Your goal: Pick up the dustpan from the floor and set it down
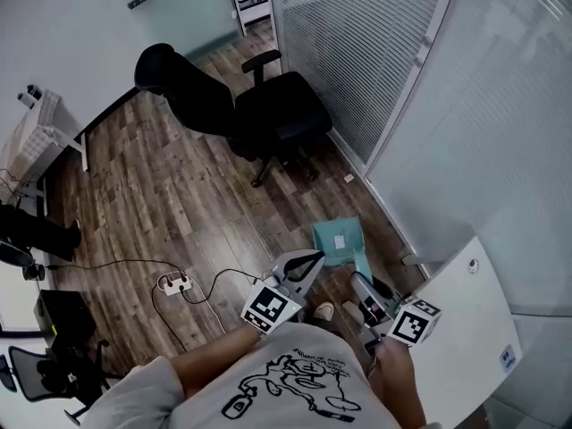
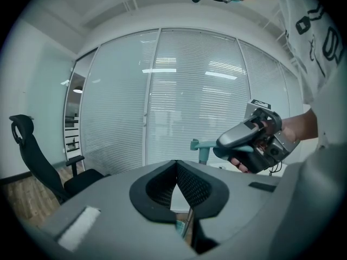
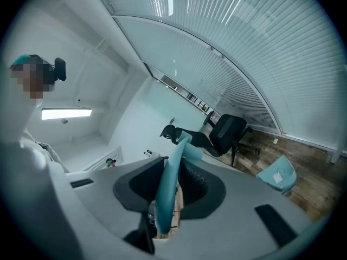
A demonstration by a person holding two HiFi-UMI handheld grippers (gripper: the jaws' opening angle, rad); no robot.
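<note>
The teal dustpan (image 1: 338,239) hangs low beside the glass wall, and its long handle (image 1: 363,268) rises to my right gripper (image 1: 365,291). In the right gripper view the handle (image 3: 168,191) runs between the jaws, which are shut on it, and the pan (image 3: 277,173) shows lower right over the wood floor. I cannot tell whether the pan touches the floor. My left gripper (image 1: 313,257) is just left of the pan, its jaws closed to a point with nothing in them (image 2: 176,169). The left gripper view also shows the right gripper (image 2: 227,144) on the teal handle (image 2: 203,146).
A black office chair (image 1: 259,105) stands farther out on the wood floor. A white power strip (image 1: 176,284) with cables lies to the left. The glass wall with blinds (image 1: 357,52) runs along the right, and a white desk corner (image 1: 469,320) is at the lower right.
</note>
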